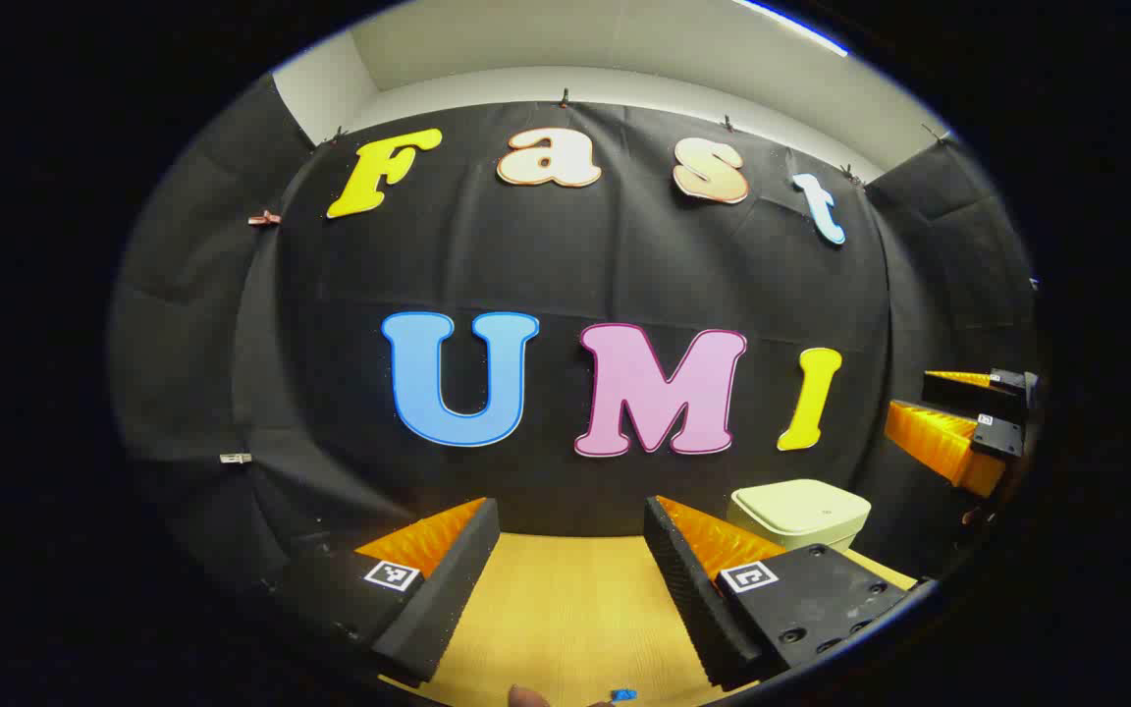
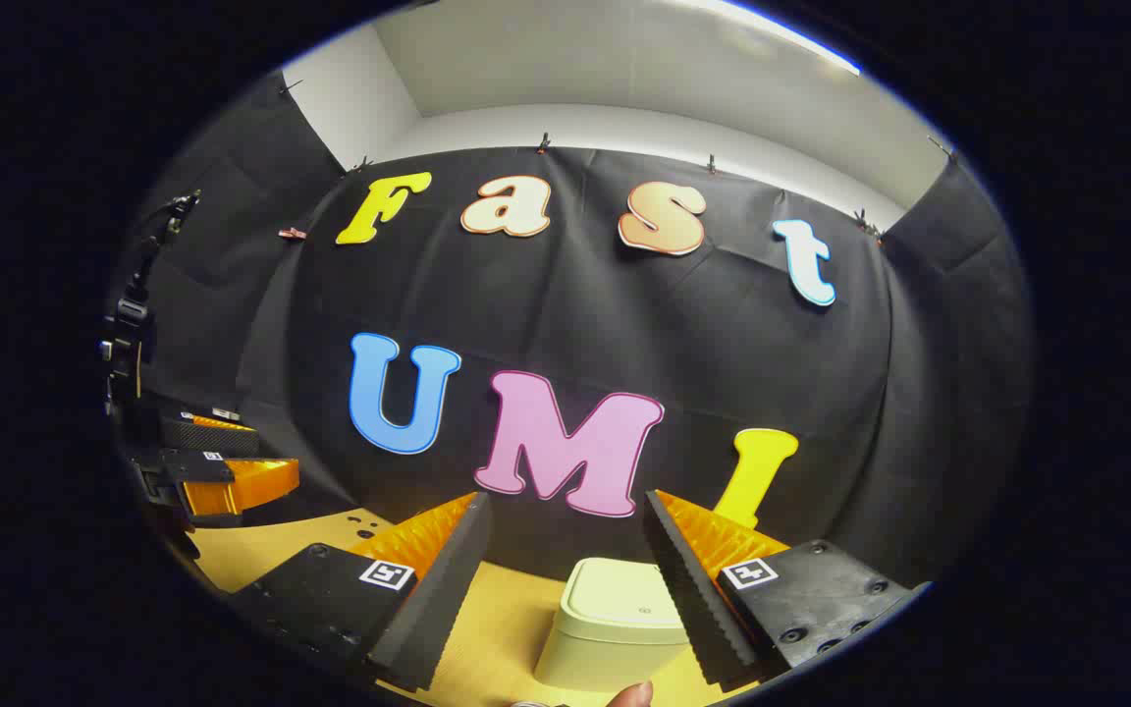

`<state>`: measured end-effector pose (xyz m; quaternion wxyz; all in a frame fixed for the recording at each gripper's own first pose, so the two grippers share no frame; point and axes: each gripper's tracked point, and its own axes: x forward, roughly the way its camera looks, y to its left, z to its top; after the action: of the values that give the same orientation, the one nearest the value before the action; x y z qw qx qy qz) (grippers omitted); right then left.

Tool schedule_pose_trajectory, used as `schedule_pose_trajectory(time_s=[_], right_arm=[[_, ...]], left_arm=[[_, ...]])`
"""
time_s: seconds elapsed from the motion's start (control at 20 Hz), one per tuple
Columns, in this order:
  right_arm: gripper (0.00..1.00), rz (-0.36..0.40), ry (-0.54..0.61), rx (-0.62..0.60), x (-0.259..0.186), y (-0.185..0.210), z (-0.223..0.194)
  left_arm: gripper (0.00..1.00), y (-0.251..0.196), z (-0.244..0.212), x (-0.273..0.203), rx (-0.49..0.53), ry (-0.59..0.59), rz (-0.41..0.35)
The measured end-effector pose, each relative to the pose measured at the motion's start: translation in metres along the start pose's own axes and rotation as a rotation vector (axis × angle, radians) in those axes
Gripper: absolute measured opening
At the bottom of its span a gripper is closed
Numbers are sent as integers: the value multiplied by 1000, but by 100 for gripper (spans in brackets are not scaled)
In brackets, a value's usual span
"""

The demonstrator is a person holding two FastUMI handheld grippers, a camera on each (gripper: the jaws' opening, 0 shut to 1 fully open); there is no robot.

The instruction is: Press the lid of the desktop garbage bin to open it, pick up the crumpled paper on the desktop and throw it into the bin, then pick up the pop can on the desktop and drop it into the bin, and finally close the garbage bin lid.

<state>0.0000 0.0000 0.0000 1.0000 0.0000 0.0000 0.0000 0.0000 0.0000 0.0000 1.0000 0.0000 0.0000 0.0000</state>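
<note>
On the desk (image 2: 497, 628), lidded bin (image 2: 619, 619) between open right tongs (image 2: 565, 560).

This is a staged recording booth, not a lived-in room: black cloth (image 2: 624, 324) is clipped up as its walls, plain white wall and ceiling (image 2: 575, 69) show above it, and a bare wooden counter (image 1: 565, 609) stands in front.

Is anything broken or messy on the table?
No, nothing stands out. The bin sits upright on the table with its lid shut, and both grippers, left and right, are open and hold nothing.
</note>
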Motion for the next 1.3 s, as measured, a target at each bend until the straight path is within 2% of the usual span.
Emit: schedule_pose_trajectory(time_s=[0.05,0.2,0.45,0.85,0.95,1.1,1.2,1.3], right_arm=[[97,-14,-2,6,0,0,0],[97,-36,0,34,4,-6,-1],[98,-65,31,45,9,-20,-13],[97,-80,66,30,15,-24,-27],[71,-94,77,33,18,-28,-30],[31,-26,107,113,25,-15,-41],[5,-41,116,134,31,-25,-46],[6,-66,153,111,42,-40,-63]], left_arm=[[96,0,4,2,11,-9,-5],[95,-3,9,9,22,-32,-22],[95,-2,-4,18,20,0,-28],[95,1,-12,30,8,10,-44],[95,1,-14,32,15,13,-47],[95,4,-18,35,18,18,-49],[95,6,-20,37,11,22,-47],[95,8,-22,40,6,25,-45]])
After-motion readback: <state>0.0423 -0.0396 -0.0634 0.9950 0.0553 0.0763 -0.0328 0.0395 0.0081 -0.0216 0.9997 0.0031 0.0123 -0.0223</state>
